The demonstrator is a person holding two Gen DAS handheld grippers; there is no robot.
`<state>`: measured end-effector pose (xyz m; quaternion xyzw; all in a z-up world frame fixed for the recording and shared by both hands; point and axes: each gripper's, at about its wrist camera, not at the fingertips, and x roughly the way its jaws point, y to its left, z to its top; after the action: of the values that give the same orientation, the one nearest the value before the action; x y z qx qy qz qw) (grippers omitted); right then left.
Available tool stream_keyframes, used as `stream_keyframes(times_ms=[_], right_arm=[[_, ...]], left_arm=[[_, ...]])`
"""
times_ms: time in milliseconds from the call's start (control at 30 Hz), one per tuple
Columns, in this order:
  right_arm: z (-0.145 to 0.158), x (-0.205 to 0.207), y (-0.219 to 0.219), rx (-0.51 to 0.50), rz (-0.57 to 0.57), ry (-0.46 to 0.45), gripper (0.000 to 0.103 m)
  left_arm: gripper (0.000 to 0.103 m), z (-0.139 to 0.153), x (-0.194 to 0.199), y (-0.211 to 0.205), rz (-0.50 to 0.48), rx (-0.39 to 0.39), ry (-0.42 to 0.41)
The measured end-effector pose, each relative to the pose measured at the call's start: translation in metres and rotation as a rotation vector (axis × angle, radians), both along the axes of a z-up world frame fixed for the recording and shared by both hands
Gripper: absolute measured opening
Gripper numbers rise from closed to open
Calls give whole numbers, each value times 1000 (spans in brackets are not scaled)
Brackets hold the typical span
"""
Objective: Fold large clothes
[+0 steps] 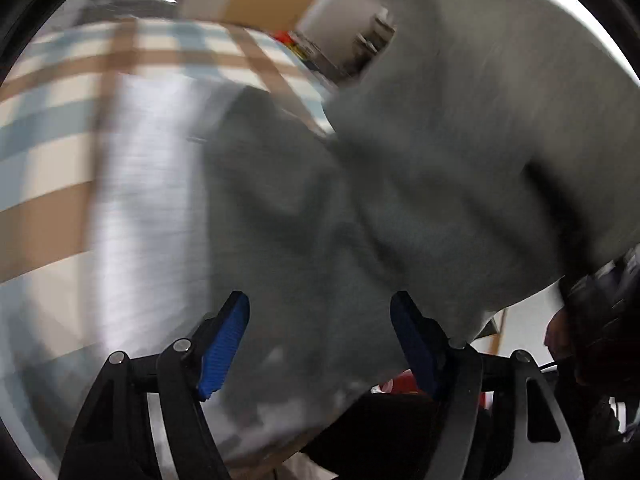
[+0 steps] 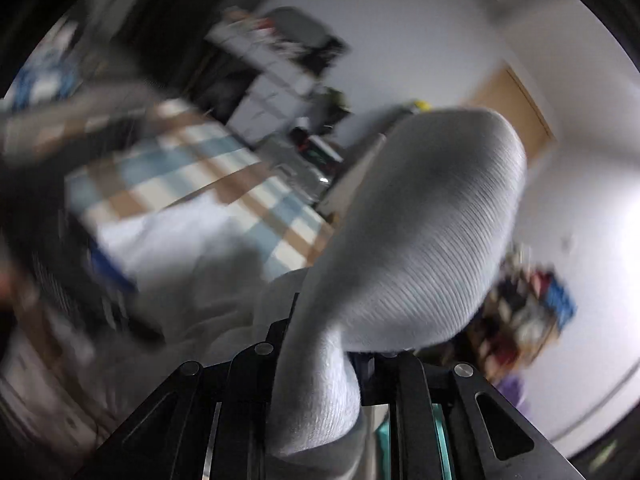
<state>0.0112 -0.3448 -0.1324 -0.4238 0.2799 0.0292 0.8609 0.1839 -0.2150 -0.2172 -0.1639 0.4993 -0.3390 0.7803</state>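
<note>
A: What's the left gripper (image 1: 320, 336) up to?

B: Its 2 blue fingers (image 1: 226, 344) stand wide apart, gripping nothing. The grey garment (image 1: 400, 184) hangs just in front of them, a big rumpled sheet of cloth, blurred, filling most of the left wrist view. Whether the cloth brushes the pads I cannot tell.

A: And the other one?

B: The right gripper (image 2: 324, 360) is clamped on the garment (image 2: 420, 240). A twisted neck of ribbed grey fabric runs down between its black fingers, squeezed tight, and above them the cloth balloons out into a rounded lobe raised up in the air.

A: So the garment is off the bed?

B: Partly. The gathered end is lifted by the right gripper, while the rest trails down toward the bed. Under it lies a checked bedcover (image 1: 52, 128) in blue, cream and tan squares, and a pale white cloth (image 1: 148, 184) sits flat on that cover just beside the grey fabric. From the right wrist view the same checks (image 2: 192, 176) show behind the raised lobe.

A: Anything else about?

B: A tan door (image 2: 508, 100) in the white wall, and a cluttered shelf (image 2: 280, 52) further back, too smeared to make out. A dark blurred shape, edged in blue, sits at the left of the right wrist view; I cannot say what it is.
</note>
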Motion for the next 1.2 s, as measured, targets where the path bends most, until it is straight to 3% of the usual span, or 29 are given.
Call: stream_keyframes(times_ms=[100,233,267,333,433,600,667,767,867,1067,1200], right_arm=[[-35,-18,39,-133,106,37,18],[-66,-28,72,-114,148,178,26],[-72,-29,79,-115,149,200,33],[-79,-29,90,-49,140,254,43],[-64,-33,90,123,122,301,48],[-55,-37,78,315,91,294,54],[-50,-43,69,411,84,280,57],[-48,-54,62,526,75,247,63],[-48,-60,69,505,91,244,65],[-42,-51,58,583,104,264,65],[-38,-53,52,622,119,279,65]], left_arm=[[68,5,-8,45,78,-9,2],[68,4,-16,97,153,-62,27],[68,2,-18,102,161,-59,36],[68,1,-21,108,176,-49,47],[68,10,-29,116,210,-37,13],[70,36,-25,129,270,-167,-54],[71,41,-1,114,218,-172,-33],[72,41,31,80,105,-101,12],[71,31,72,48,60,-49,128],[71,23,118,28,98,21,151],[70,17,123,33,142,-33,197]])
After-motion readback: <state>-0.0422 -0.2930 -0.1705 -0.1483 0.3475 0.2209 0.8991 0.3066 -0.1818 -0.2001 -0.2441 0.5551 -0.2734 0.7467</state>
